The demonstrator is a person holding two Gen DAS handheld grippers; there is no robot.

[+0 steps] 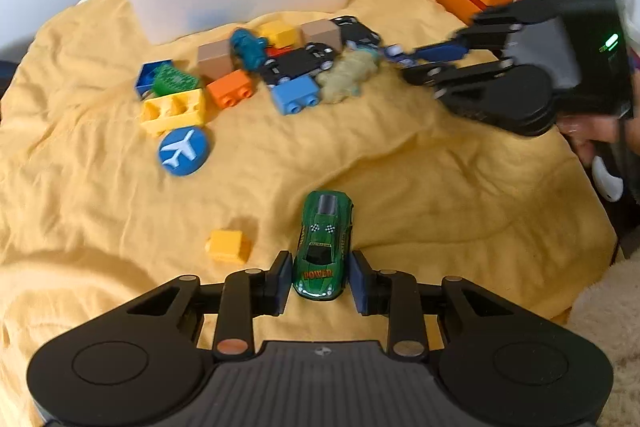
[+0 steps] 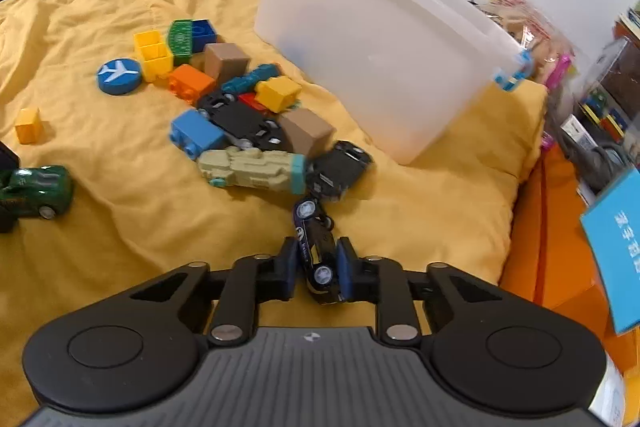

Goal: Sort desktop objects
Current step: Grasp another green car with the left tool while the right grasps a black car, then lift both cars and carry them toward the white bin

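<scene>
Left gripper (image 1: 320,277): pads flank the green die-cast toy car (image 1: 323,247) on the yellow cloth (image 1: 440,187), slim gaps showing, not gripping. Closing off-centre could skid it.

Right gripper (image 2: 317,269): clamped on the dark blue toy car (image 2: 316,247), tilted on edge. Could twist free before the translucent plastic bin (image 2: 380,47).

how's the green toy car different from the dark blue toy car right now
The green toy car sits flat on its wheels on the yellow cloth, while the dark blue toy car is tipped on its side, wheels showing. The left gripper straddles the green car with small gaps beside the pads; the right gripper is clamped on the dark blue one. The green car lies away from the toy pile, the blue at its edge. Both are small toy cars.
</scene>
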